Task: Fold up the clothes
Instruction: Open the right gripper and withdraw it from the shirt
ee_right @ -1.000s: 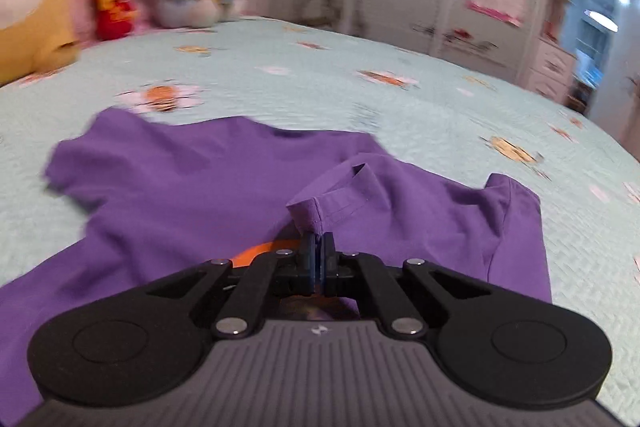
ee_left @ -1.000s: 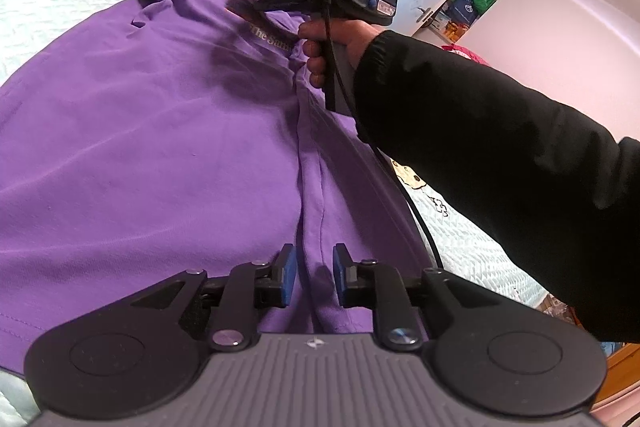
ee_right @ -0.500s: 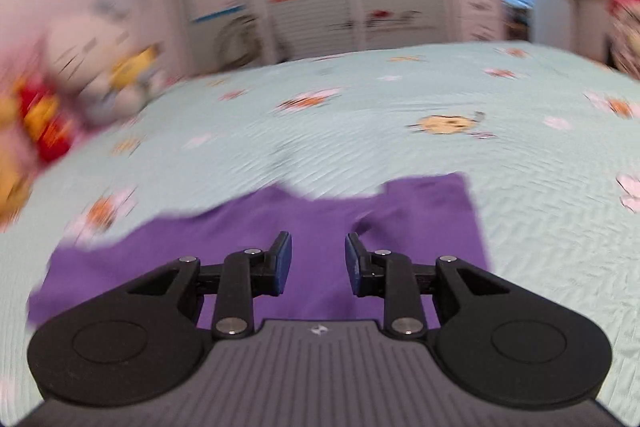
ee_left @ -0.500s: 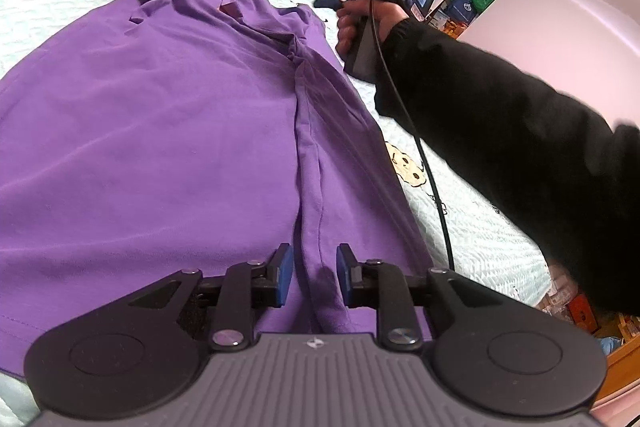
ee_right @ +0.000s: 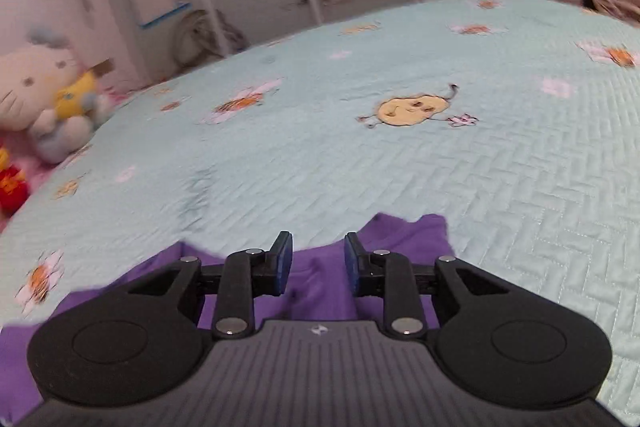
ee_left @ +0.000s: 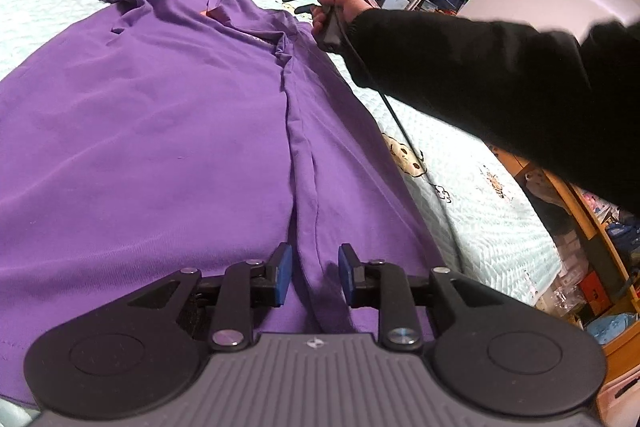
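While the shirt lies spread across the quilt, purple and mostly flat, one side is folded inward, leaving a long crease running from the hem up toward the collar. Your left gripper sits low over the hem end of that crease, jaws parted with a ridge of fabric between the blue pads, not pinched. Your right gripper hangs above the shirt's far edge, jaws likewise apart and holding nothing. From the left view, your right hand and black sleeve reach beside the collar end. Plush toys sit at the bed's far left.
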A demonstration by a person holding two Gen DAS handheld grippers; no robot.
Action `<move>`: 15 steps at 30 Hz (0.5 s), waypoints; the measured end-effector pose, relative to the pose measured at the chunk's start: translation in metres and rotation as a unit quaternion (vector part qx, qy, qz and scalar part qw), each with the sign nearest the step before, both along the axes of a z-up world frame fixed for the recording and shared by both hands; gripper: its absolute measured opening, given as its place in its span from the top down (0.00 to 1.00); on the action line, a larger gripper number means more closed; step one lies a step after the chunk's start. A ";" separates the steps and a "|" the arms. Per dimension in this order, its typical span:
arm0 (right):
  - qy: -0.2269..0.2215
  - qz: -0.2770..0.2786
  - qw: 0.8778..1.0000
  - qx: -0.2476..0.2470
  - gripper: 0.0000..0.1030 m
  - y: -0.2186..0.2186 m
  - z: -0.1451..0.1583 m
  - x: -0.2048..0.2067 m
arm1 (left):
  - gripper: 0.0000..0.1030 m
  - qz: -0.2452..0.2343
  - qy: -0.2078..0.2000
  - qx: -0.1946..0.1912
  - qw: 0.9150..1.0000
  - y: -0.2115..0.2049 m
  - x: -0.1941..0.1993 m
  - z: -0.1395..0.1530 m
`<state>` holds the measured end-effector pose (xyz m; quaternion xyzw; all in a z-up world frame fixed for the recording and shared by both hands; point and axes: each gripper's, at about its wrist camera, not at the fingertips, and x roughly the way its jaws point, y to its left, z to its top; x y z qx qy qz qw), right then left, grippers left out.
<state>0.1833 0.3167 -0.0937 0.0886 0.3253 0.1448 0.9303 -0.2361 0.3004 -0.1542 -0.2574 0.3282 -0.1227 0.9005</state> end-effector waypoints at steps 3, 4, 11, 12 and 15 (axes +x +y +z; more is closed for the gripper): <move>0.037 -0.026 0.998 -0.054 0.75 -0.009 -0.012 -0.004 | 0.73 0.001 -0.001 -0.002 1.000 0.000 -0.001 0.002; 0.024 -0.048 0.998 -0.041 0.73 -0.017 -0.008 -0.016 | 0.73 0.002 -0.001 -0.003 1.000 0.000 -0.002 0.002; 0.010 0.076 0.992 -0.099 0.72 -0.019 0.009 -0.182 | 0.72 0.009 -0.003 0.003 1.000 0.000 -0.008 0.009; 0.013 0.096 0.987 -0.128 0.72 -0.019 0.006 -0.207 | 0.72 0.011 -0.002 0.004 1.000 0.000 -0.010 0.010; -0.004 0.118 0.972 -0.204 0.61 -0.033 -0.001 -0.286 | 0.72 0.023 -0.001 -0.002 1.000 0.005 -0.018 0.018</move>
